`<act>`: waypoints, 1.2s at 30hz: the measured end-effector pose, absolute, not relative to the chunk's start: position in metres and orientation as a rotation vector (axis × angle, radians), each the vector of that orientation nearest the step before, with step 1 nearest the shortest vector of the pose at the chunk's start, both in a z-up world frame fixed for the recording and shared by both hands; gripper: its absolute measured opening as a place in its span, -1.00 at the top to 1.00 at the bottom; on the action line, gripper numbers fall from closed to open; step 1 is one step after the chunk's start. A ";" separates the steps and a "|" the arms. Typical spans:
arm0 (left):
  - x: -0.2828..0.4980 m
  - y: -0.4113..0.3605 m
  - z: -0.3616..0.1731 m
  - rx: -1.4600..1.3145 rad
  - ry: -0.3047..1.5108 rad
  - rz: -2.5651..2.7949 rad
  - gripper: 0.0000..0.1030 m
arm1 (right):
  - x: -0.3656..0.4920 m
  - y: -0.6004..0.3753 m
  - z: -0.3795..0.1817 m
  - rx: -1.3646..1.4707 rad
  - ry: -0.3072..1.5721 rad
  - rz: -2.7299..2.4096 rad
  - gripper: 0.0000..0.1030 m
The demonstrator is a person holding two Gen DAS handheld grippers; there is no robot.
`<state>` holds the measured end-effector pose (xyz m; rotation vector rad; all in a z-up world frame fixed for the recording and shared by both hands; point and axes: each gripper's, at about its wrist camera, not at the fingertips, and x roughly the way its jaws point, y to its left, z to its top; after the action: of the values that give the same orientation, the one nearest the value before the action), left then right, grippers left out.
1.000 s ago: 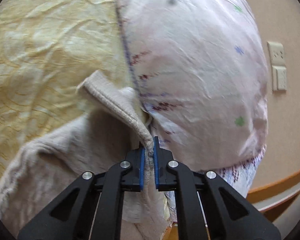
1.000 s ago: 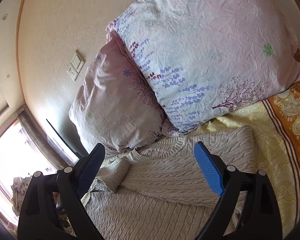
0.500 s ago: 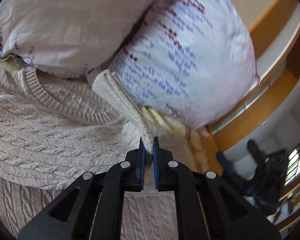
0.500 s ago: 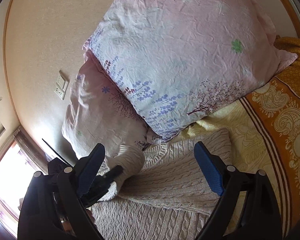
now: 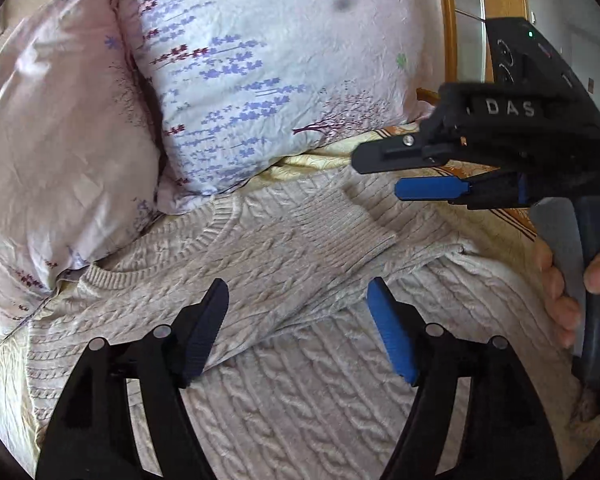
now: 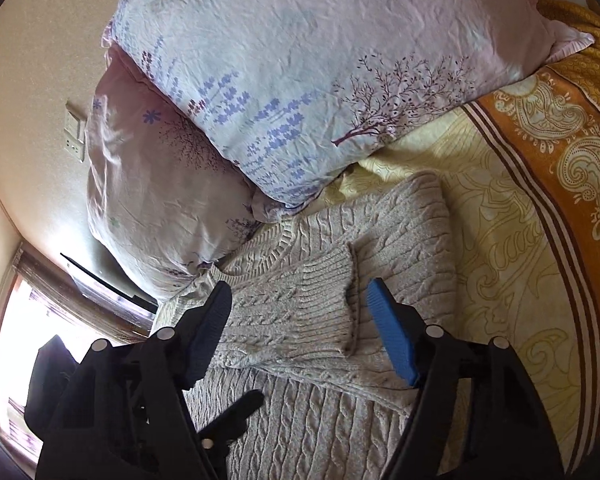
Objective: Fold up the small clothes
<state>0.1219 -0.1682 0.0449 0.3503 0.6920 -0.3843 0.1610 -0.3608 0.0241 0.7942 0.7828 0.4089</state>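
Note:
A beige cable-knit sweater (image 5: 260, 360) lies flat on the bed, neck towards the pillows. One sleeve is folded across its chest, and the ribbed cuff (image 5: 340, 232) rests near the far shoulder. My left gripper (image 5: 298, 292) hovers over the folded sleeve; its jaws are opening and hold nothing. My right gripper (image 5: 378, 174) comes in from the right above the cuff. In the right wrist view the cuff (image 6: 320, 288) lies below the right gripper (image 6: 300, 300), whose jaws are closing but still stand apart from the knit. A left finger (image 6: 240, 408) shows at lower left.
Two floral pillows (image 5: 260, 60) (image 5: 60, 140) lean against the wall just beyond the sweater's neck. The yellow and orange bedsheet (image 6: 540, 200) spreads to the right. A hand (image 5: 560, 280) holds the right gripper's handle. A wall socket (image 6: 74, 136) and a bright window (image 6: 20, 320) are at left.
The left gripper carried the sleeve across the sweater, let go of the cuff and opened. The right gripper's jaws narrowed and it sank closer to the laid cuff.

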 end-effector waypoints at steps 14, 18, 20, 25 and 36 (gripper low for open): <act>0.101 0.053 0.043 0.332 0.812 0.109 -0.37 | 0.165 -0.325 0.014 0.559 0.883 0.325 0.13; 0.099 0.067 0.032 0.349 0.844 0.164 -0.25 | 0.165 -0.324 0.013 0.545 0.885 0.311 0.35; 0.102 0.076 0.030 0.325 0.862 0.175 -0.17 | 0.165 -0.326 0.012 0.553 0.886 0.314 0.36; 0.108 0.076 0.015 0.381 0.912 0.179 -0.10 | 0.165 -0.325 0.014 0.549 0.889 0.314 0.36; 0.123 0.107 0.014 0.166 0.909 0.240 -0.04 | 0.164 -0.317 0.019 0.509 0.885 0.330 0.80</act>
<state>0.1231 0.1072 0.0143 0.1662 0.9093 0.2403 0.1640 -0.3173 0.0187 0.5093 0.8845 0.3298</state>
